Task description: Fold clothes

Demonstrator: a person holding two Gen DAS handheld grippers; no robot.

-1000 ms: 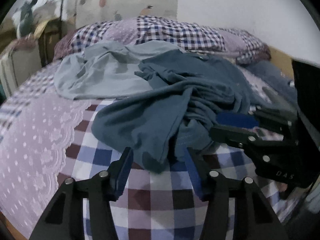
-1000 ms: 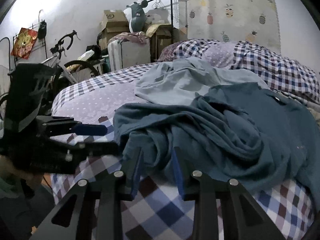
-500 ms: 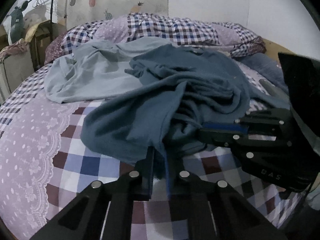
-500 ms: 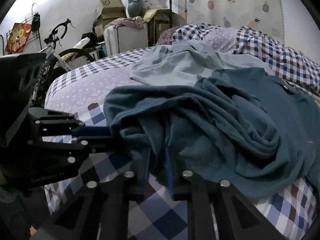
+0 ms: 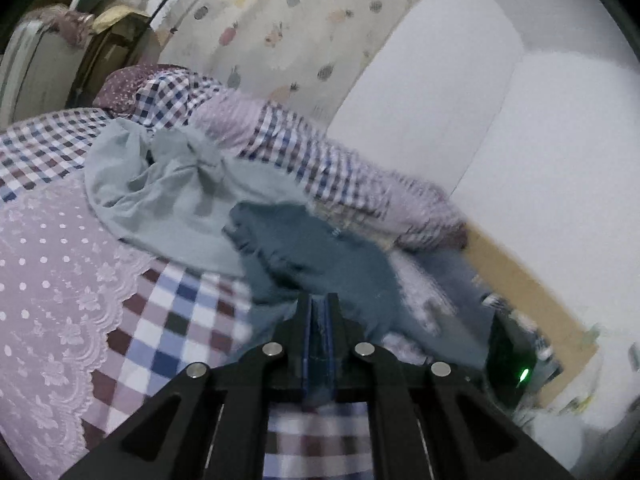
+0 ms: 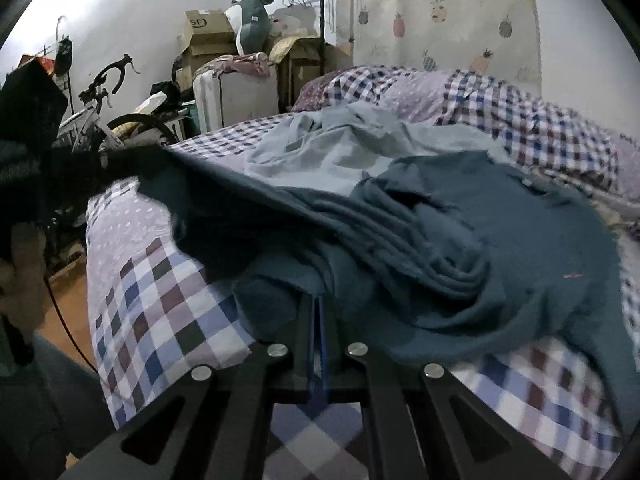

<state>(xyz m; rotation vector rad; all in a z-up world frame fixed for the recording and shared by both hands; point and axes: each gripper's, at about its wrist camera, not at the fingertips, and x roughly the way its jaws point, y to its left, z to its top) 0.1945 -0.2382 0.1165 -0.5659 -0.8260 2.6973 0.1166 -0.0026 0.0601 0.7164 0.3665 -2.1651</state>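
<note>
**Both tongs clenched on one dark teal garment**

The bed (image 6: 168, 312) fills both views, its checked cover in white, blue and maroon, with a lilac dotted, lace-edged panel (image 5: 52, 280) along one side. Two garments lie on it. The dark teal garment (image 6: 500, 248) is the larger heap, crumpled into deep folds near the bed's front edge, one part pulled up and stretched away to the left in the right wrist view. The pale blue-grey garment (image 5: 172, 200) lies bunched behind it, partly under it, toward the checked pillows (image 6: 520, 120).

The left tongs (image 5: 319, 320) are closed on a fold of the teal cloth, which fills the narrow slit between the blue pads. The left wrist view is tilted and motion-blurred. The right tongs (image 6: 318, 320) are likewise pinched on the teal cloth's near edge, held level just above the cover.
</note>
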